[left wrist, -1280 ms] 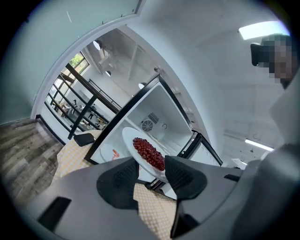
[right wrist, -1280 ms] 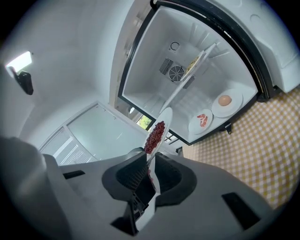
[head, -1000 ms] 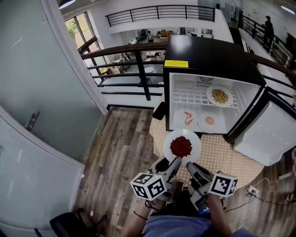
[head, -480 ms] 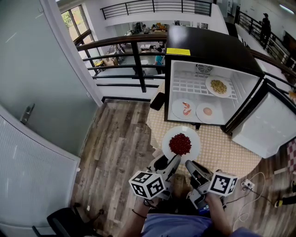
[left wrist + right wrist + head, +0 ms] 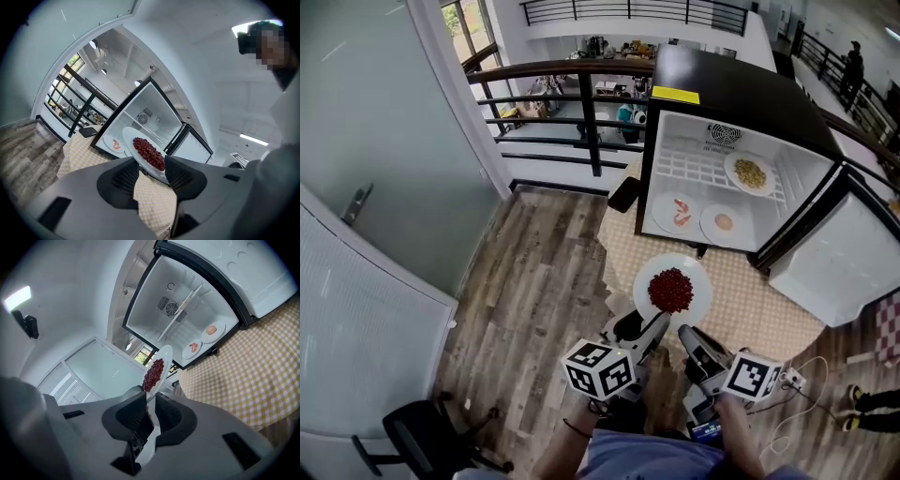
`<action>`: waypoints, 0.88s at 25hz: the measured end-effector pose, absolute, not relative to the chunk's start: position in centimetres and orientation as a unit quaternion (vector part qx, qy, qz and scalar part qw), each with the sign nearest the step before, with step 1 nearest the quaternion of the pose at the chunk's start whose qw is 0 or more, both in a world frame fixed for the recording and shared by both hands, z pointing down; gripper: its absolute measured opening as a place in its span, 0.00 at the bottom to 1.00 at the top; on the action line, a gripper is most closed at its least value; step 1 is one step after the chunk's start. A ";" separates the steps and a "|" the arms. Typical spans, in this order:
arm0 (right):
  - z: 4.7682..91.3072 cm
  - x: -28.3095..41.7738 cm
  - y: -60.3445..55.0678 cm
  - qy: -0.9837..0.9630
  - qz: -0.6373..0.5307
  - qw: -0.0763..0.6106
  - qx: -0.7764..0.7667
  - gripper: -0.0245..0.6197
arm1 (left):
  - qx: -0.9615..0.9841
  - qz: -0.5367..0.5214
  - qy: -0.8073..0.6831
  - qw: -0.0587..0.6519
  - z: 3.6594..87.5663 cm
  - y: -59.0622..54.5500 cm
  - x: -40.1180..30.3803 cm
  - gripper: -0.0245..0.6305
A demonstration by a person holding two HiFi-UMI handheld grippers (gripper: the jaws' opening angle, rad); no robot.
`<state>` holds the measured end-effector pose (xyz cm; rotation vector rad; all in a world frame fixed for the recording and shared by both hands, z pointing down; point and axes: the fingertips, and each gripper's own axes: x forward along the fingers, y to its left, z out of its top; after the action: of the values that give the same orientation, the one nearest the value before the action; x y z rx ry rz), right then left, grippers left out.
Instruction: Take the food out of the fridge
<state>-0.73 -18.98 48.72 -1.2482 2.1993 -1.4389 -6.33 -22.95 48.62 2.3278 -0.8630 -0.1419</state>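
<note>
Noting from the head view: white plate (image 5: pixel 701 279) w/ red food (image 5: pixel 671 290) is outside the fridge (image 5: pixel 741 103), over the checked cloth (image 5: pixel 759 314). The fridge stands at its 12–1 o'clock, door (image 5: pixel 834 272) open. At the plate's 5 o'clock the right gripper (image 5: pixel 150 393) pinches the rim edge-on. At 7 o'clock the left gripper (image 5: pixel 151 161) has its jaws spread wide, rim lying across the gap; we can't tell if the pads touch it. Inside, on the bottom: shrimp plate (image 5: pixel 662 214) beside egg plate (image 5: pixel 739 227). A yellow-food plate (image 5: pixel 736 166) sits on the wire shelf (image 5: pixel 694 173).
</note>
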 end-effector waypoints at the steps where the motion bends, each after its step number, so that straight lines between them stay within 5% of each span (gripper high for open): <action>1: 48.7 -0.5 -18.6 0.751 -0.491 0.116 -0.426 0.14 | 0.886 -0.053 -0.328 0.322 48.7 -22.6 -6.1 0.31; 22: 47.2 5.5 -6.9 0.779 -0.474 0.113 -0.395 0.14 | 0.868 -0.071 -0.368 0.325 47.7 -10.3 -0.6 0.31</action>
<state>5.48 -6.86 47.25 -1.1576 2.2850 -1.3901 -0.60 -10.31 47.72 2.2759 -0.9648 -0.1849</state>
